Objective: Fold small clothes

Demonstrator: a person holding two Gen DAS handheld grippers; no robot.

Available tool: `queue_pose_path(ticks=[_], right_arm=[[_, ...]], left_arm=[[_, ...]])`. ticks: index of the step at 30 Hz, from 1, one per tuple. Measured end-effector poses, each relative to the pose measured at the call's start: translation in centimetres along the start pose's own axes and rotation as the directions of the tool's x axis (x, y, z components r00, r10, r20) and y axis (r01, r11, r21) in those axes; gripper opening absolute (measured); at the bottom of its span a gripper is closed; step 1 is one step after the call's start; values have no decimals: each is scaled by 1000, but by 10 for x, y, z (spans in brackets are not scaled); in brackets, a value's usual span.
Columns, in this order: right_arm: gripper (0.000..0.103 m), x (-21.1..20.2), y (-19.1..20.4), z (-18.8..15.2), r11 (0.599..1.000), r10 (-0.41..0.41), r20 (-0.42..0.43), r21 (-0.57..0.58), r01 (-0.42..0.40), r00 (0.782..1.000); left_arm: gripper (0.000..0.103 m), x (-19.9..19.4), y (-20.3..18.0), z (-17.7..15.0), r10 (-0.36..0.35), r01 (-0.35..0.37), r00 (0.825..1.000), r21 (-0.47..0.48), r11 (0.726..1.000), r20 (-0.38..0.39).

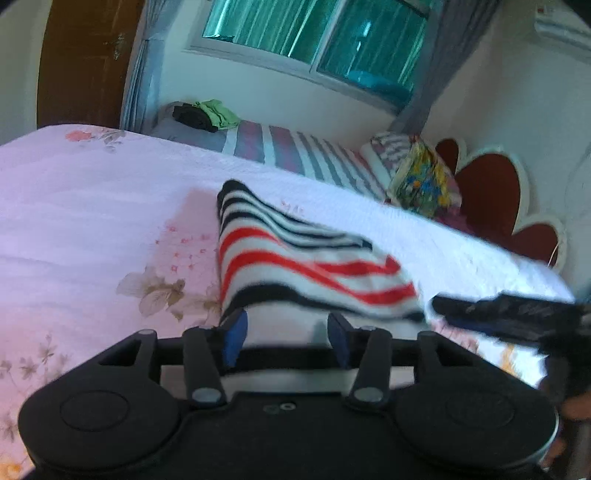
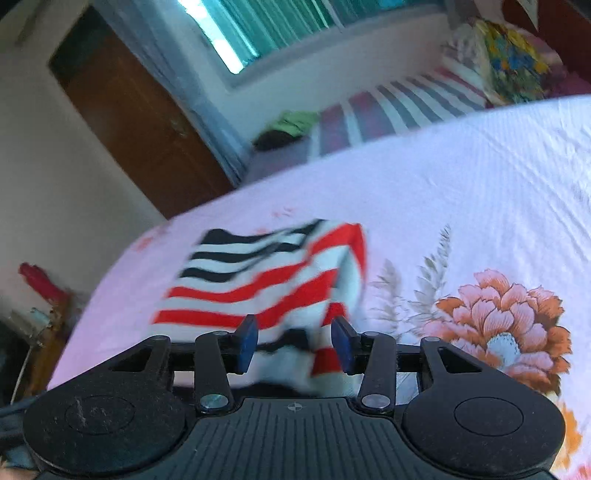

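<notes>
Work surface: a bed with a pale pink, finely ribbed bedspread (image 1: pixel 92 206) printed with flowers. Behind it: a striped mattress (image 1: pixel 295 151), a teal-curtained window (image 1: pixel 314 33), a brown door (image 2: pixel 140 122) and a multicoloured pillow (image 1: pixel 421 181).

The striped garment (image 1: pixel 295 258), soft knit in red, black and white bands, lies folded on the bedspread directly ahead of both grippers. Left gripper (image 1: pixel 288 332): jaws spread, cloth edge between the blue pads, not visibly pinched. Right gripper (image 2: pixel 295 341): jaws spread likewise. Motion blur obscures pad contact. A dark, blurred object (image 1: pixel 517 317) is cut off at the frame's right edge.
</notes>
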State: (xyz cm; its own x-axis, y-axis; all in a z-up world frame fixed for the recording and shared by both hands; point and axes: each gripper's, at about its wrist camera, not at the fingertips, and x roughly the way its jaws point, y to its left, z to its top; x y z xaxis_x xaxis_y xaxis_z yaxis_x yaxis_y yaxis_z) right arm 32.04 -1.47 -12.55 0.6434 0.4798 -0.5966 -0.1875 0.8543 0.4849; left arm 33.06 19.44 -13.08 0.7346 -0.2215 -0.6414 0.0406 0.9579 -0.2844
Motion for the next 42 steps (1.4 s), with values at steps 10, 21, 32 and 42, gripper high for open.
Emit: queue_pose_path(ticks=[10,21,32,42], right_arm=[[44,14,1,-40,991,-130,-118,28,134,985],[68,-22,16,-35,993,-114,-98,-8,114,989],[68,23,8,-47,972,-227,-156,-92,215,961],[68,-2,14,-48,982,-182,-147,-83,171,972]], left_arm=[[55,6,-11,-18,75,-71,996,90,993,-41],[72,-15,-21,-13,128,-126,991,47,991,-34],[86,17,-22,-21,202,-200,974,33,979,-102],[102,16,-22,-25,309,-314,942,-16,949,-129]])
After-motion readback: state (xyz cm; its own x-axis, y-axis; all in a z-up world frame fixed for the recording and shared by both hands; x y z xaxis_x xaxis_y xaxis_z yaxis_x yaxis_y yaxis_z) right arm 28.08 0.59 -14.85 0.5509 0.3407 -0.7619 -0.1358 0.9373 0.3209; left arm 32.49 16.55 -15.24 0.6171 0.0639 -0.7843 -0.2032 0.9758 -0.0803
